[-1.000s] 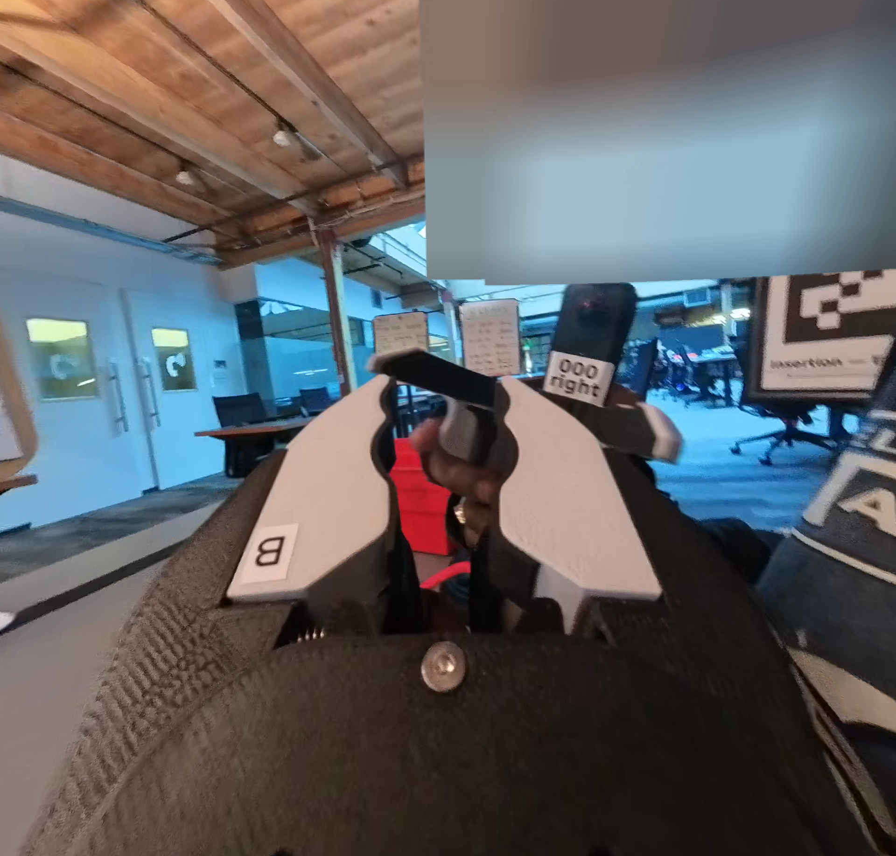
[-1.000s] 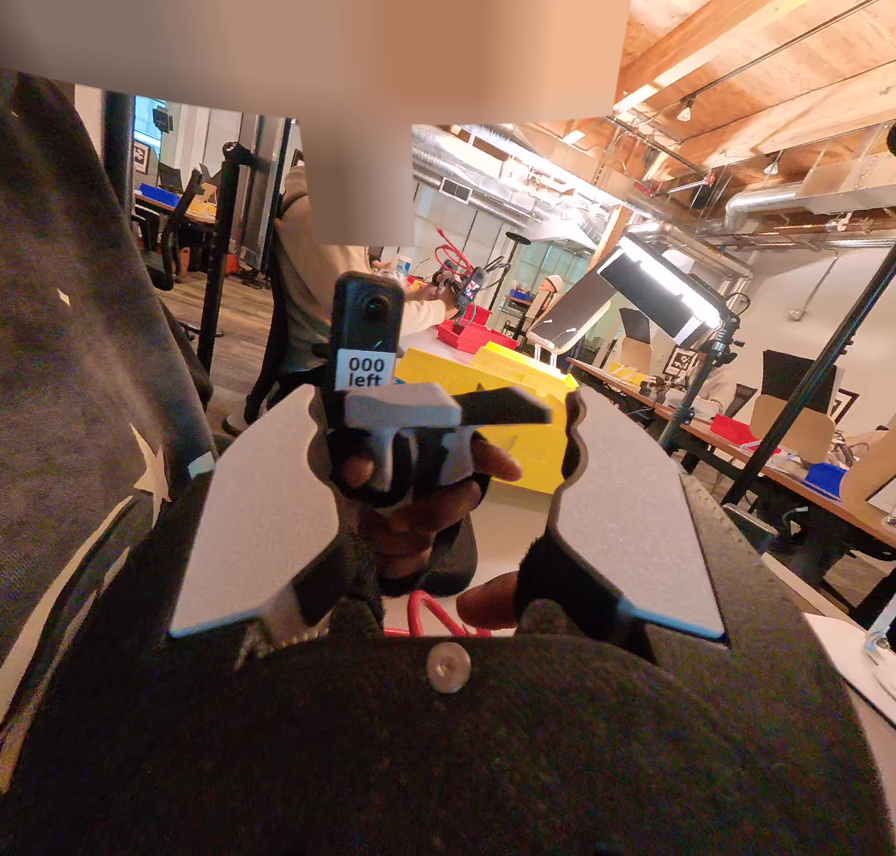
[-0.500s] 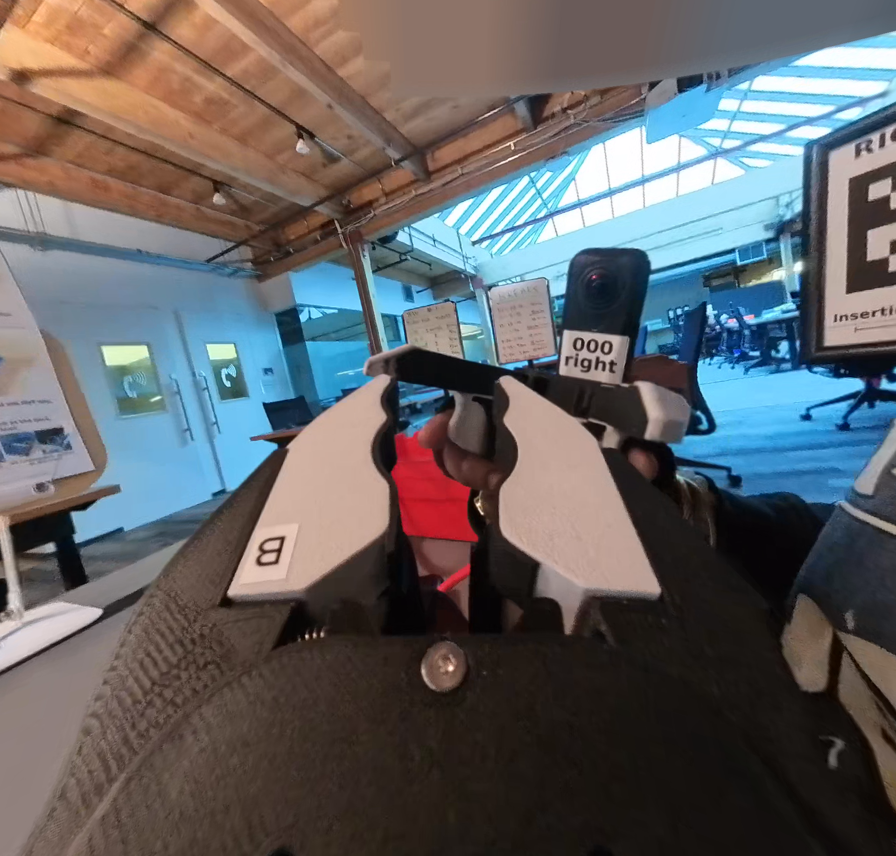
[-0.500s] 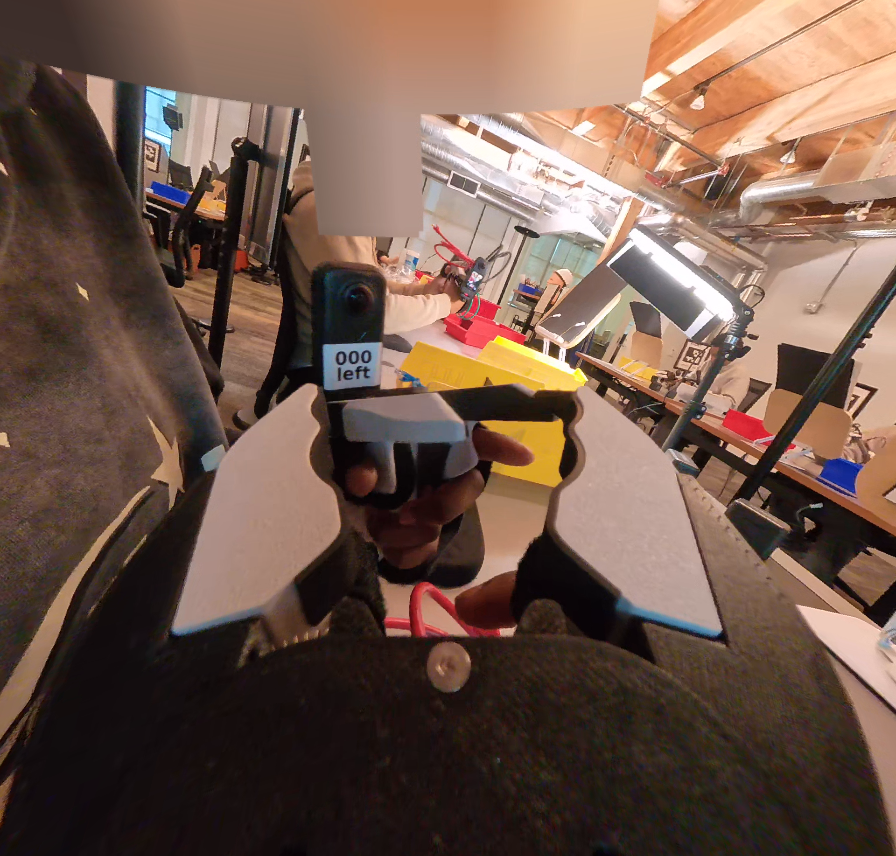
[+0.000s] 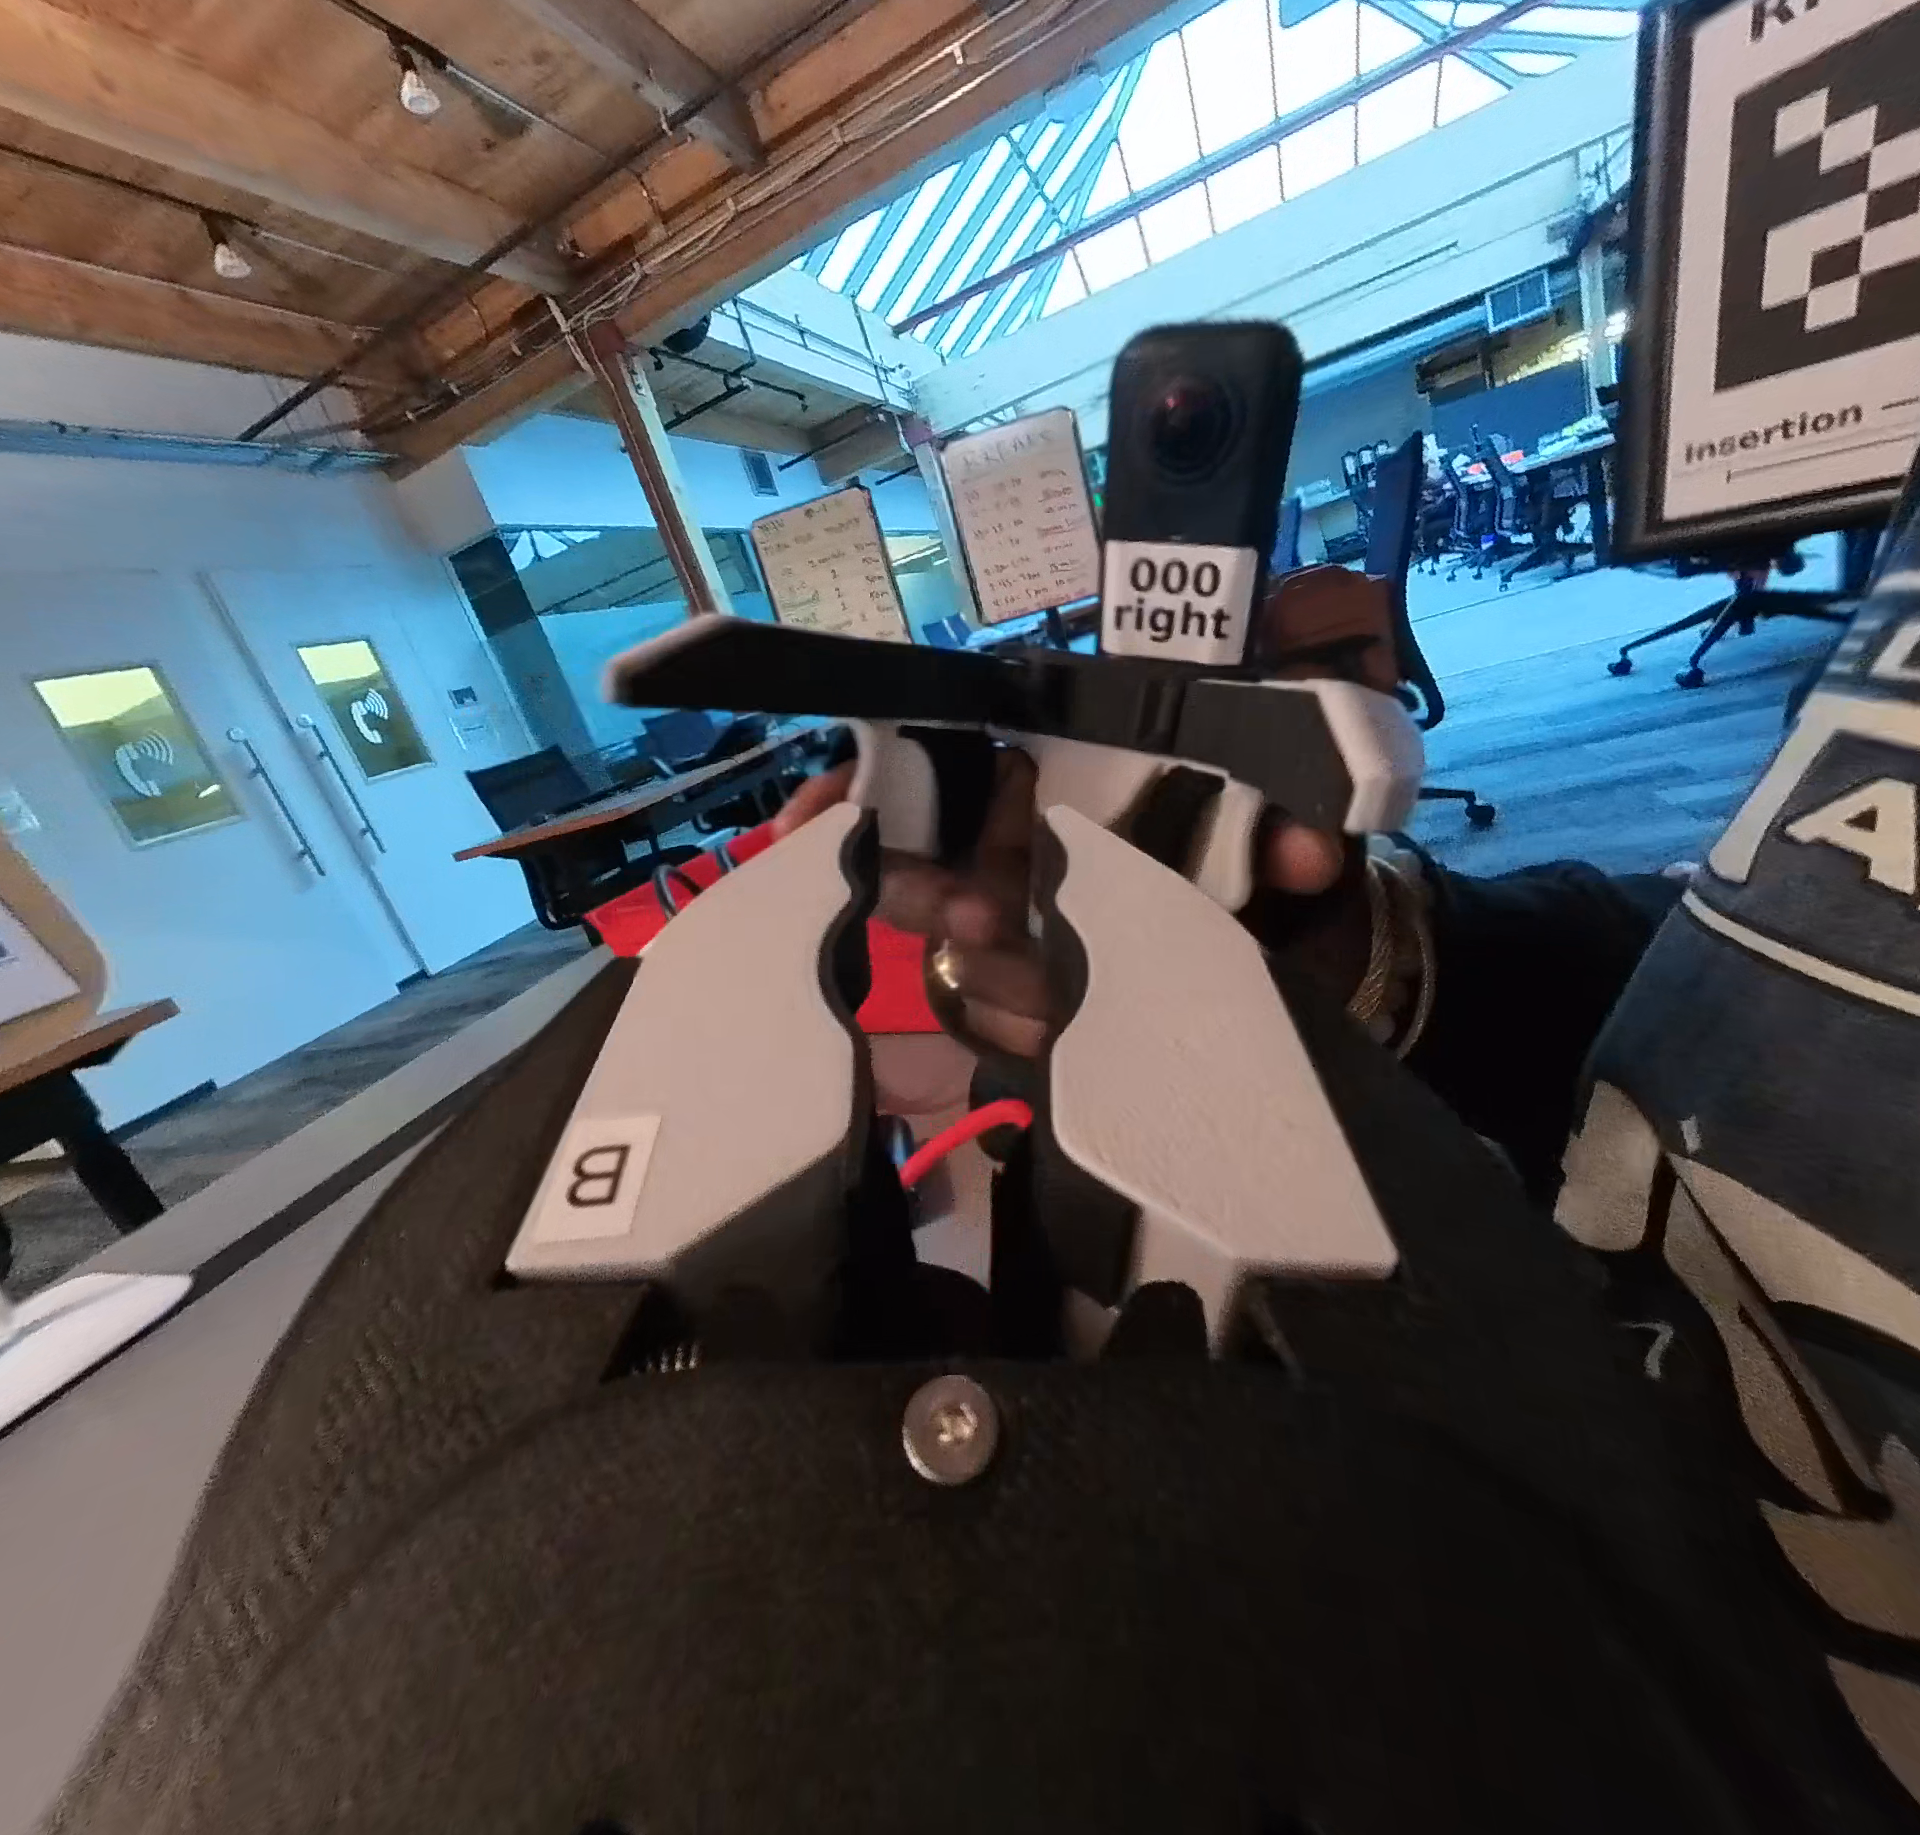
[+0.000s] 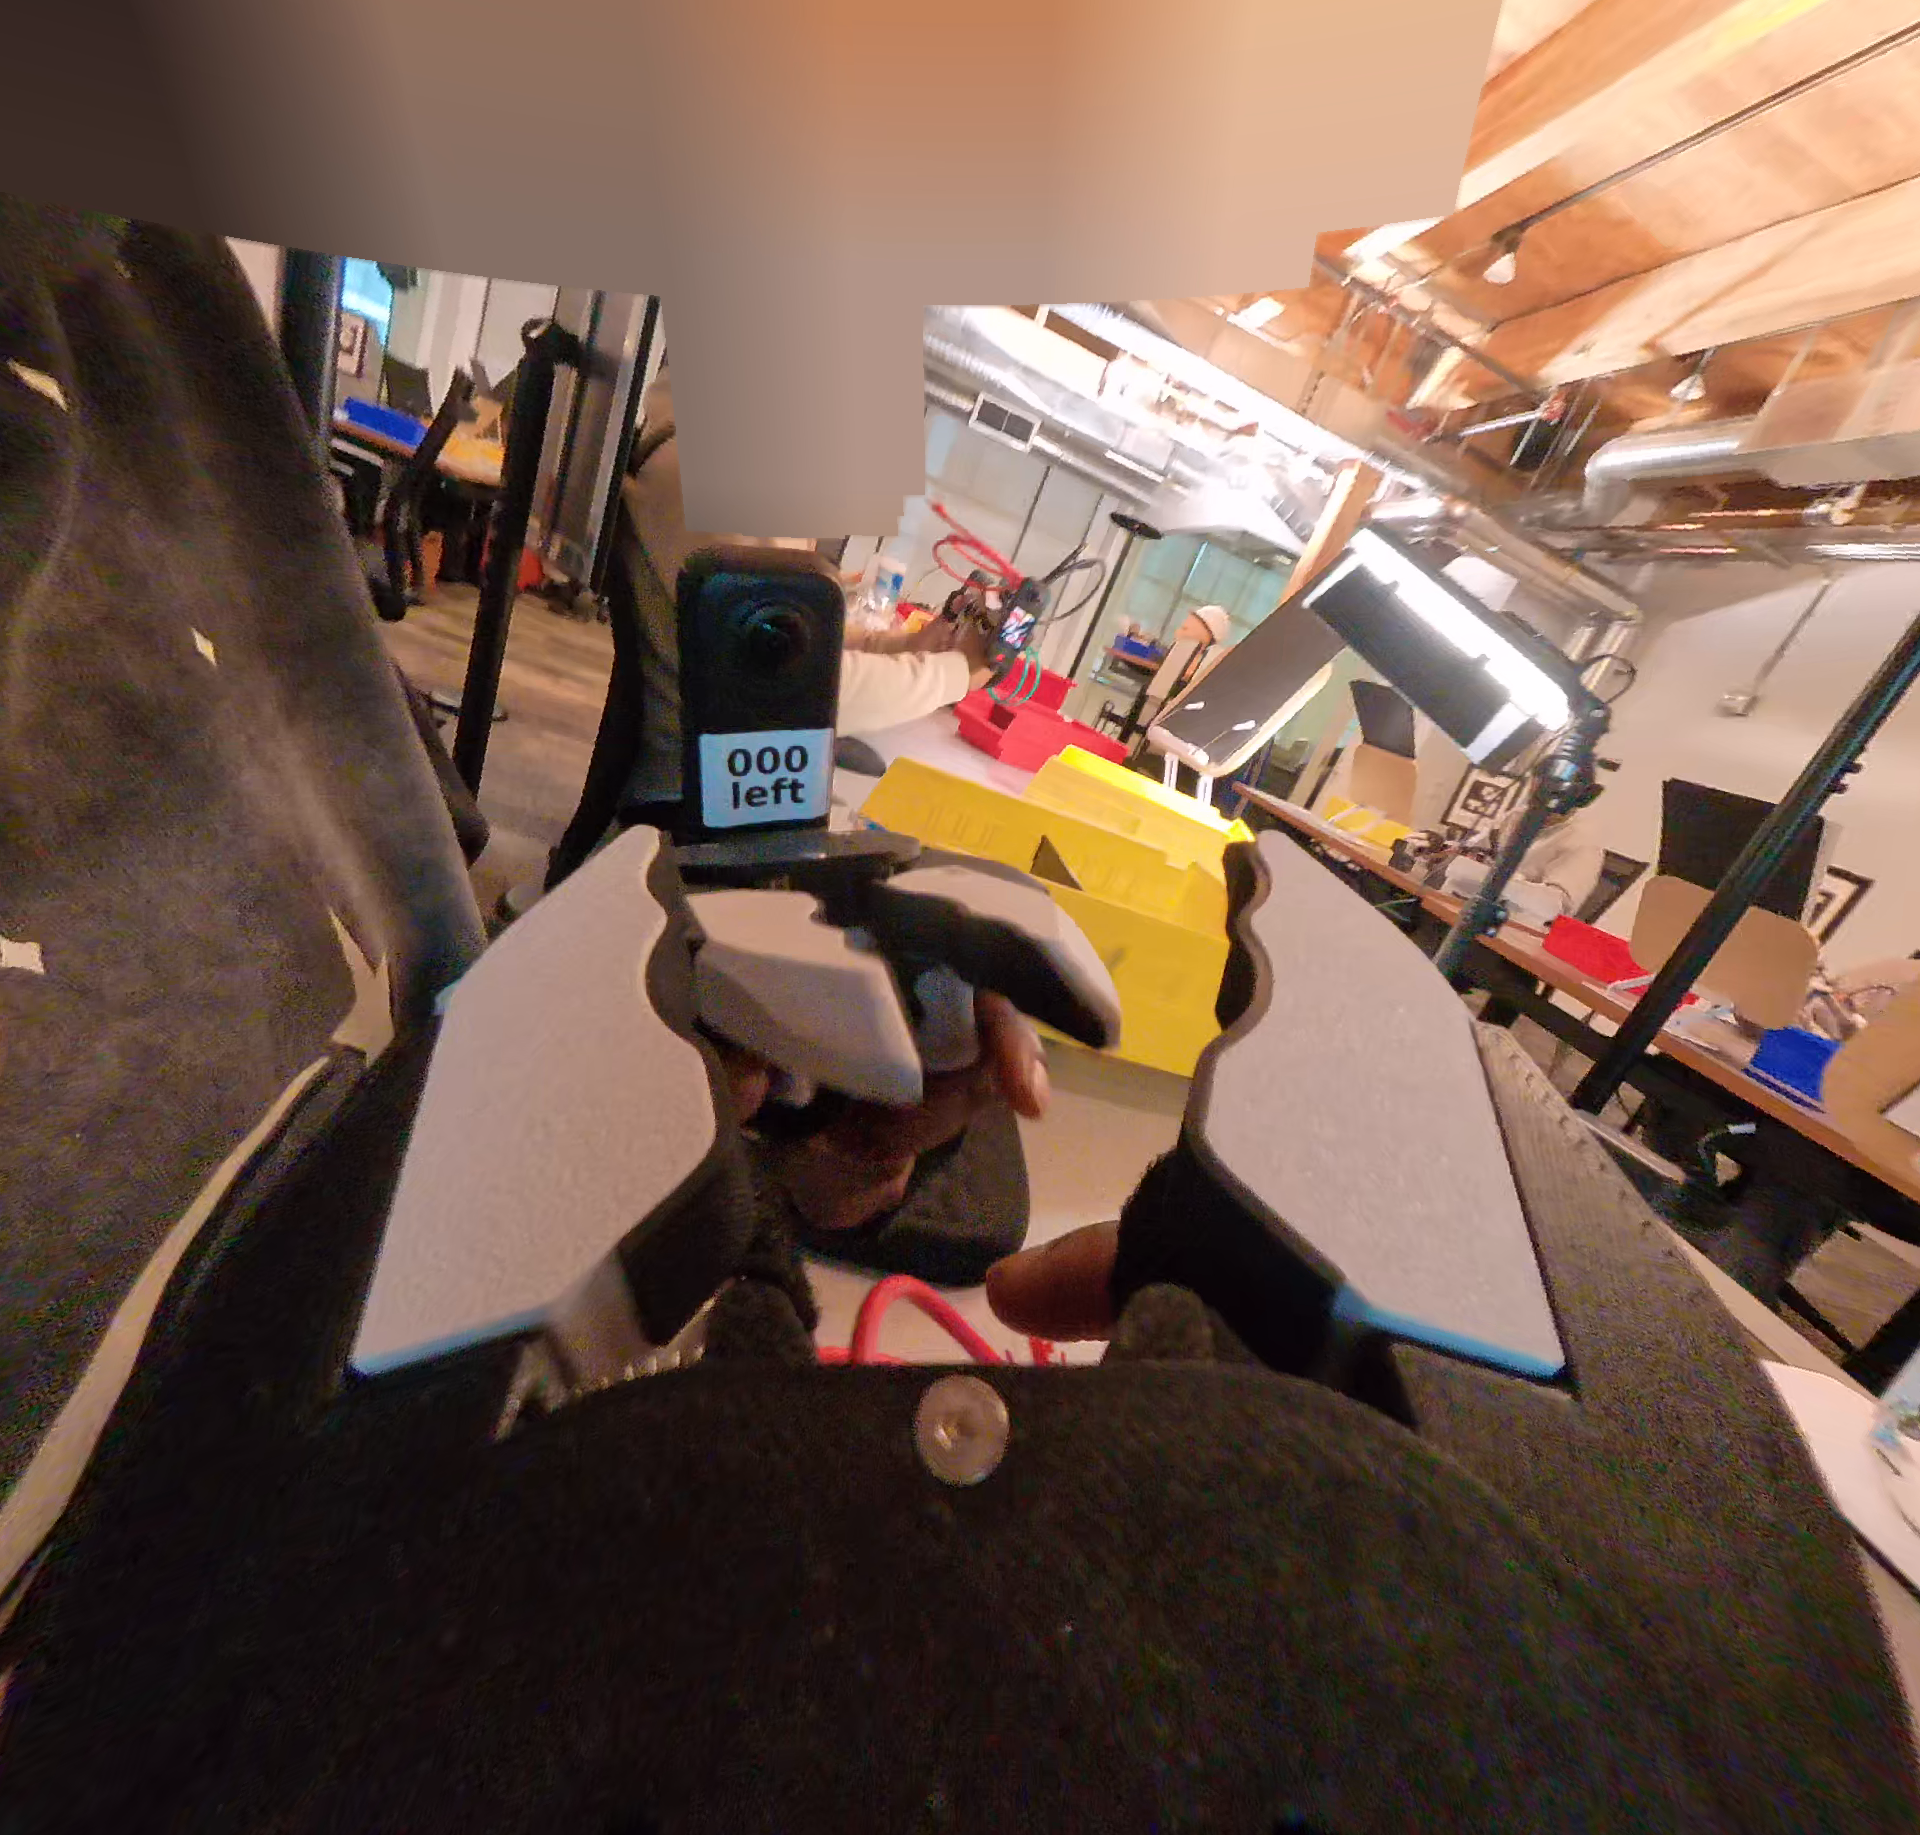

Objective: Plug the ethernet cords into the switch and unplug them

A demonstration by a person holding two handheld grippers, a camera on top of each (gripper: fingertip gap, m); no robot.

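Note:
My two grippers are held up in the air and face each other. My left gripper [image 5: 951, 840] is open by a narrow gap with nothing between its white fingers [image 5: 727, 1058]. My right gripper [image 6: 951, 855] is wide open and empty. Each one shows in the other's view: the right gripper [image 5: 987, 694] with its black camera [image 5: 1195, 476], and the left gripper [image 6: 894, 975] with its camera [image 6: 758, 684]. A red ethernet cord [image 5: 966, 1125] lies low on the table, also in the right wrist view [image 6: 914, 1318]. No switch is in view.
A red bin [image 5: 665, 912] sits behind the left fingers. Yellow bins [image 6: 1122, 881] and red bins [image 6: 1023, 725] stand on the table. A marker board [image 5: 1787, 227] is at upper right. A light panel on a stand [image 6: 1434, 663] and another person's sleeve [image 6: 904, 679] are farther back. The tips of one gripper are about 5 cm away from the tips of the other.
The grippers have drawn closer, so each looks larger in the other's view. The left gripper has tipped its fingers downward. The right gripper stays wide open.

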